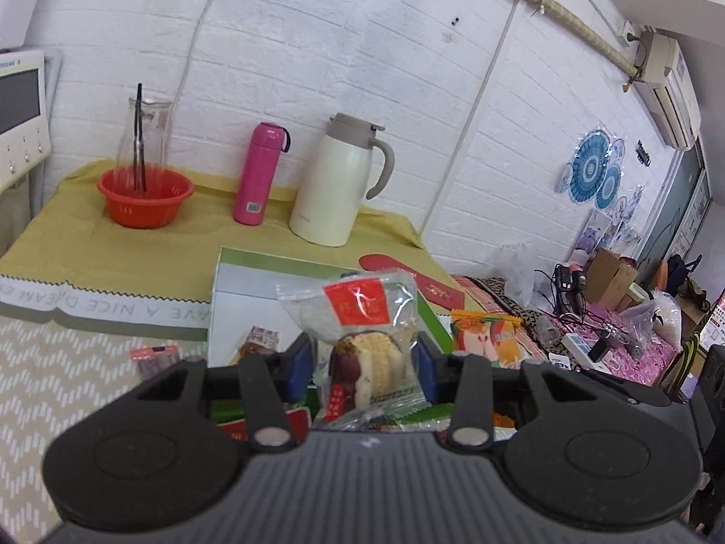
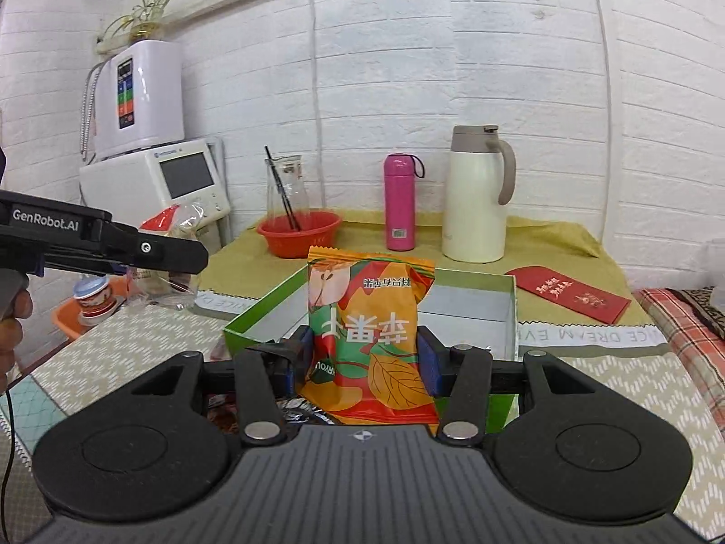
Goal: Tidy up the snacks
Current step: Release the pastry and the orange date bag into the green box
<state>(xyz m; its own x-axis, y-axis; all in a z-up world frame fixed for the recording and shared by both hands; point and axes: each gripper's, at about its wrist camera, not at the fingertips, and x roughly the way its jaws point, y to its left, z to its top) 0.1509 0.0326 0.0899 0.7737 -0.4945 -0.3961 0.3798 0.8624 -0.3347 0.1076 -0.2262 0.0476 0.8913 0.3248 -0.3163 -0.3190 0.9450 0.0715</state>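
Observation:
My left gripper [image 1: 364, 369] is shut on a clear-wrapped pastry snack [image 1: 362, 331] with a red label, held above the table. It also shows in the right wrist view [image 2: 167, 254], at the far left. My right gripper [image 2: 364, 360] is shut on an orange and green apple-print snack pack [image 2: 367, 335], held upright over the near edge of an open green box [image 2: 509, 313] with a white inside. The same pack shows in the left wrist view [image 1: 487, 333], to the right. Other snack packets [image 1: 253, 344] lie below my left gripper, partly hidden.
At the back of the yellow cloth stand a red bowl [image 2: 299, 233] with a glass carafe, a pink bottle [image 2: 399, 201] and a cream thermos jug [image 2: 476, 195]. A red envelope [image 2: 573, 294] lies right of the box. White appliances [image 2: 154, 181] stand at the left.

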